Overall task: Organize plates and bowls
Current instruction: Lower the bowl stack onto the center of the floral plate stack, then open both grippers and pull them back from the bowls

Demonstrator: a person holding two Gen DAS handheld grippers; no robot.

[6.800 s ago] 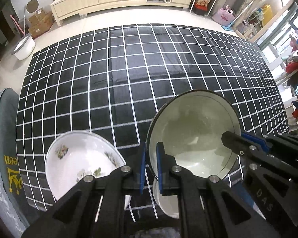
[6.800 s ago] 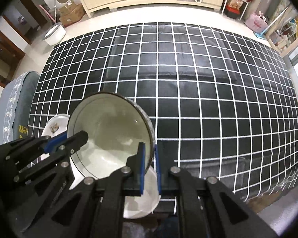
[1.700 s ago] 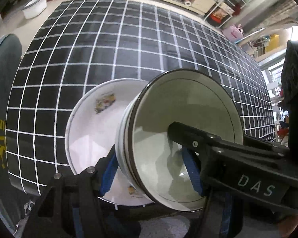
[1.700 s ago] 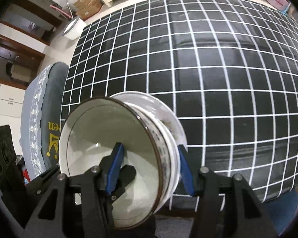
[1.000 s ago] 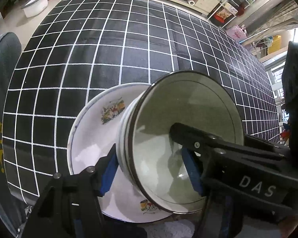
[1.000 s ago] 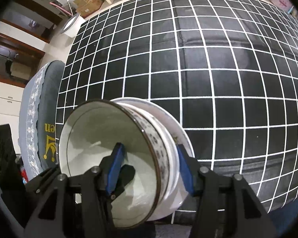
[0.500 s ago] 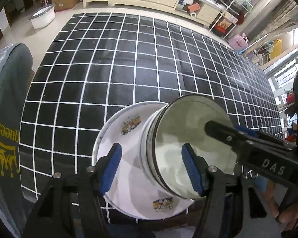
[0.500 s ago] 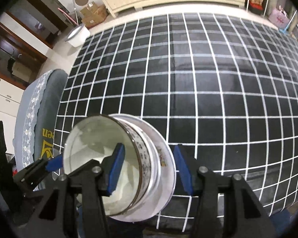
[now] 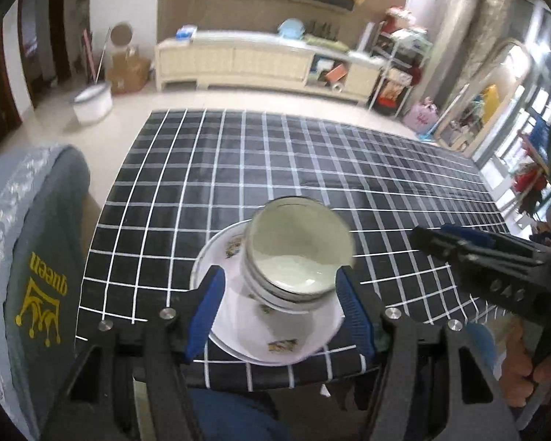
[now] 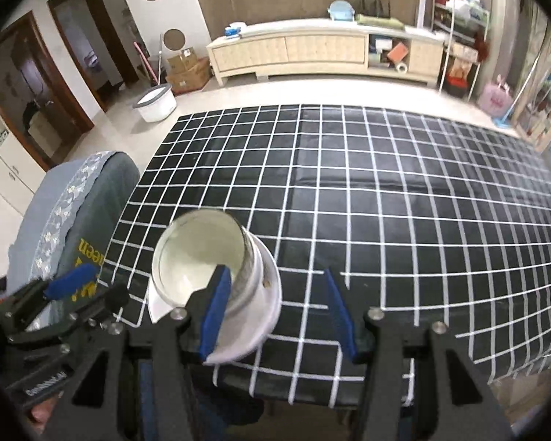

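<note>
Nearest the left wrist camera, the left gripper has its 2 blue-padded fingers spread wide, gripping nothing; they stand on either side of the dishes, apart from them. The right gripper is likewise wide open and empty — its left pad overlaps the stack in view, though whether it touches cannot be told.

Just beyond the fingertips, close to the near edge of the worktop, sits a white plate with small floral prints. On it stands a stack of bowls, nested one inside another, the top one dark-rimmed with a pale inside. From the right wrist view the same stack of bowls rises upright on the plate, at the left near corner of the cloth.

The worktop carries a black cloth with a white grid, bare beyond the dishes. To the left, beside the worktop, is a grey chair cover with yellow lettering.

Farther off, on the pale floor, a white bucket stands near cardboard boxes, and a long cream sideboard runs along the back wall.
</note>
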